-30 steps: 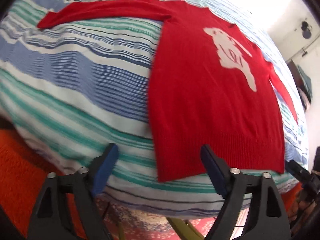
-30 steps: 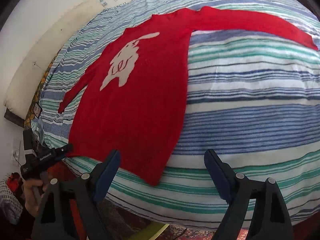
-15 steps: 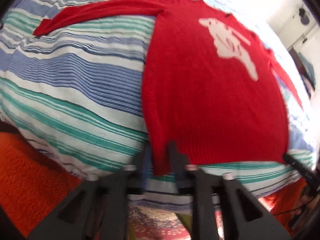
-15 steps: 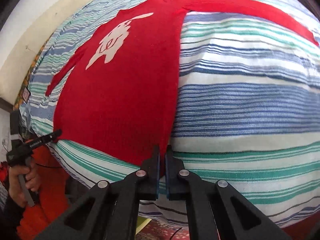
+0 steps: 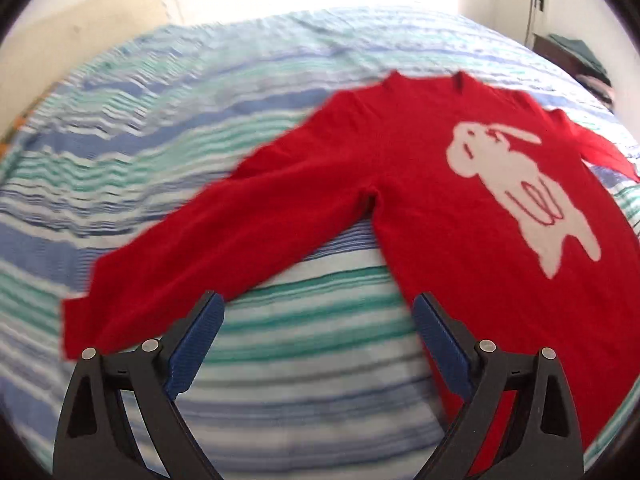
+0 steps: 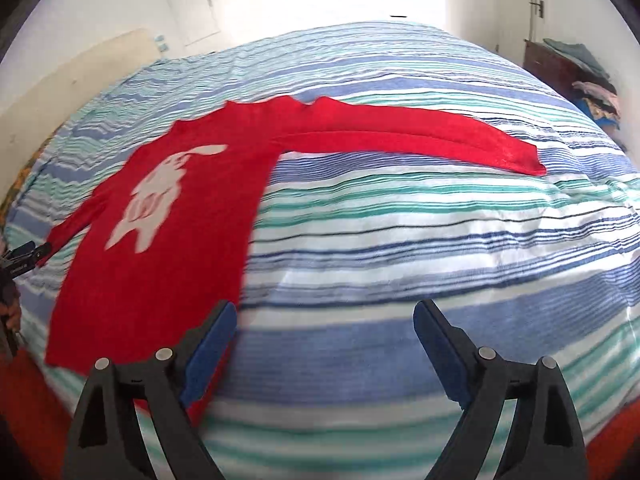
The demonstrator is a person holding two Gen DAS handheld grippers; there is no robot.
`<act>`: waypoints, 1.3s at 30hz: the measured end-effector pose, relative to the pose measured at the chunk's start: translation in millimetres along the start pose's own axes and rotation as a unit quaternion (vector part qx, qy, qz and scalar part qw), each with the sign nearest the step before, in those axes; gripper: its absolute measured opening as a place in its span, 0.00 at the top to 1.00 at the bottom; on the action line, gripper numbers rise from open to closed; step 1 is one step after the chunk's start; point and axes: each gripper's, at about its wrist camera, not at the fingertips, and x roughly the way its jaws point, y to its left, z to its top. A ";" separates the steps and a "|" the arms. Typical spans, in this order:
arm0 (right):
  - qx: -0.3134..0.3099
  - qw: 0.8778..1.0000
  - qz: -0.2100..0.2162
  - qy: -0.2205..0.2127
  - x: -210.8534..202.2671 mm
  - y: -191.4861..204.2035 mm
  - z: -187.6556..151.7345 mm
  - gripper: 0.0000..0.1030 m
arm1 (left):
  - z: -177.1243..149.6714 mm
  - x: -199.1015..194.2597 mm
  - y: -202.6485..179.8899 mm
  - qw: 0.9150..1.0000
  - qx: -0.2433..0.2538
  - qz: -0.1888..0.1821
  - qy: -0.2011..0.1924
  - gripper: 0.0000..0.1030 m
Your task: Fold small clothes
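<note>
A red sweater (image 5: 460, 216) with a white animal print (image 5: 520, 188) lies flat, front up, on a striped bedspread (image 5: 200, 128). Its left sleeve (image 5: 208, 256) stretches toward the lower left in the left wrist view. My left gripper (image 5: 316, 320) is open and empty, above the bedspread between that sleeve and the body's side edge. In the right wrist view the sweater (image 6: 176, 248) lies to the left and its right sleeve (image 6: 420, 136) reaches right. My right gripper (image 6: 324, 324) is open and empty, just right of the hem corner.
The bed (image 6: 440, 260) fills both views. A cream headboard (image 6: 68, 80) stands at the left wall. A dark shelf with folded clothes (image 6: 576, 76) stands at the far right. The left gripper shows at the left edge of the right wrist view (image 6: 20, 258).
Half a second ago both grippers were shut on the sweater's bottom hem corners. Both have let go, opened, and lifted to look further up the bed.
</note>
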 end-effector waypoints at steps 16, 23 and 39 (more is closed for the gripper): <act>-0.006 0.999 -0.029 -0.012 53.6 -7.5 -15.7 0.00 | -22.2 41.4 21.3 0.998 -0.025 -0.048 0.017 0.00; -0.015 0.999 -0.047 -0.009 58.2 1.1 -13.0 0.00 | -19.7 45.2 20.1 0.999 -0.022 -0.047 0.017 0.00; -0.022 0.998 -0.058 -0.016 62.4 4.7 -13.5 0.00 | -18.6 46.8 19.2 0.999 -0.022 -0.047 0.017 0.00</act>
